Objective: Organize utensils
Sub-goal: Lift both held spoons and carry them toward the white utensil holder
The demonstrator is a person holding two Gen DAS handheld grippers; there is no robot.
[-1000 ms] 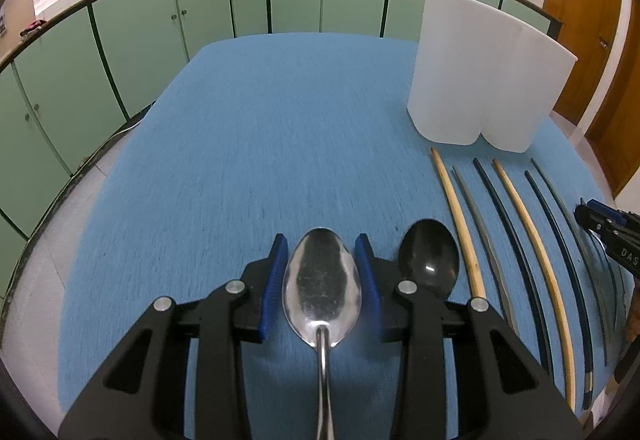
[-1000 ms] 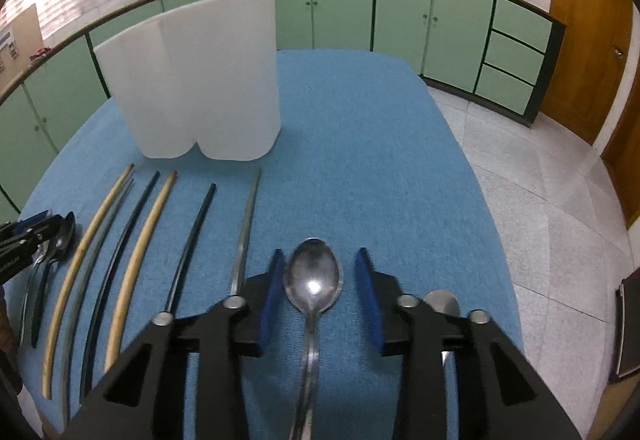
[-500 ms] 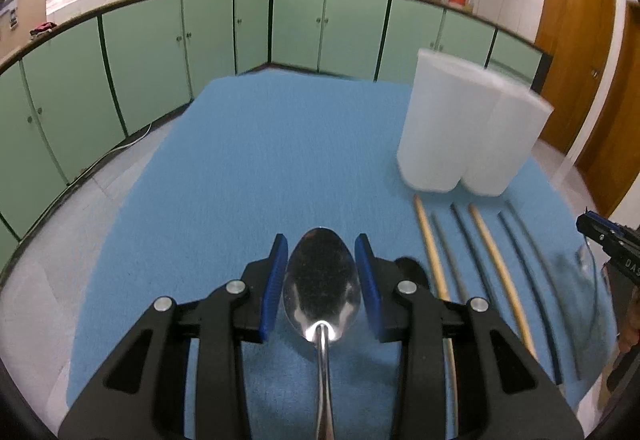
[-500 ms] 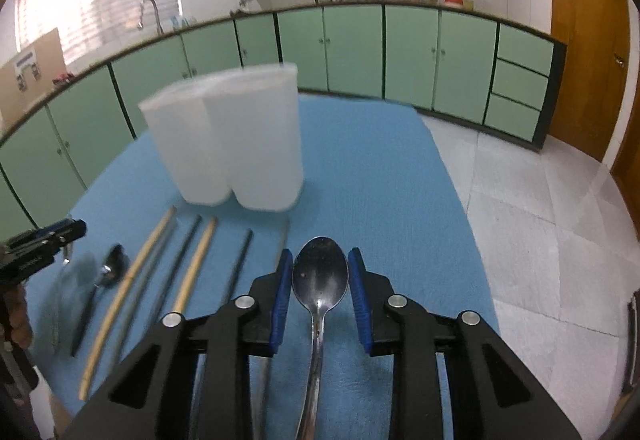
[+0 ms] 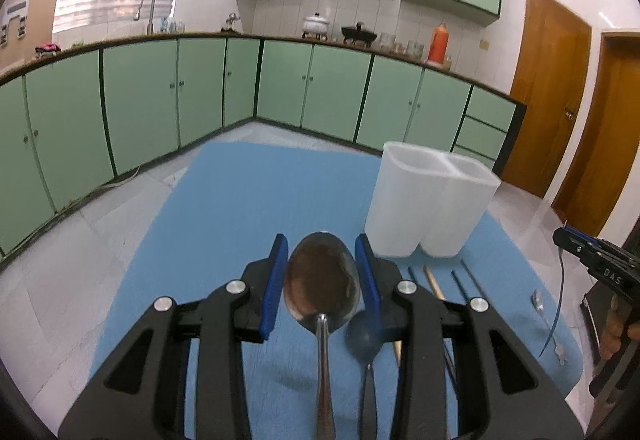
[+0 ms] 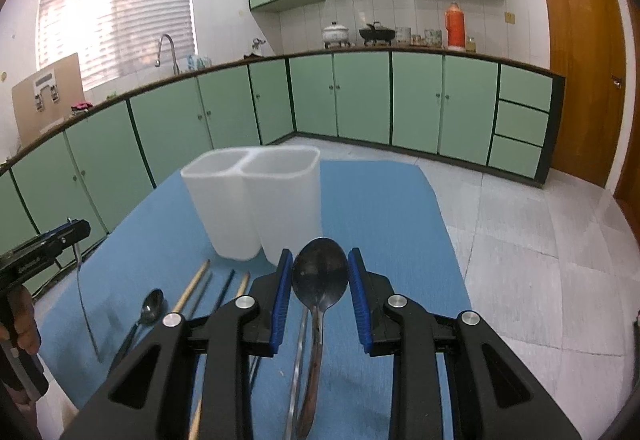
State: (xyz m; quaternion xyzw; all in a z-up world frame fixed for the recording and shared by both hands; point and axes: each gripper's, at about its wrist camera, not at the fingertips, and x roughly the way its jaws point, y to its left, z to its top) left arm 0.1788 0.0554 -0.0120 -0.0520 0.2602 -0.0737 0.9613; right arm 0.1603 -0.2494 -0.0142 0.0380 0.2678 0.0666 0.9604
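Steel spoons have both come up off the blue table (image 5: pixel 240 199): the left hand-held gripper (image 5: pixel 322 280) clamps one spoon (image 5: pixel 322 280), the right hand-held gripper (image 6: pixel 320 280) another (image 6: pixel 320 274), each now short of the white holder (image 6: pixel 256 199), whose open compartments show, ready for dropping.

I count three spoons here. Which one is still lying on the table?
The dark spoon beside the chopsticks lies on the blue cloth. The two shiny metal spoons are each gripped in a tool, lifted off the table.
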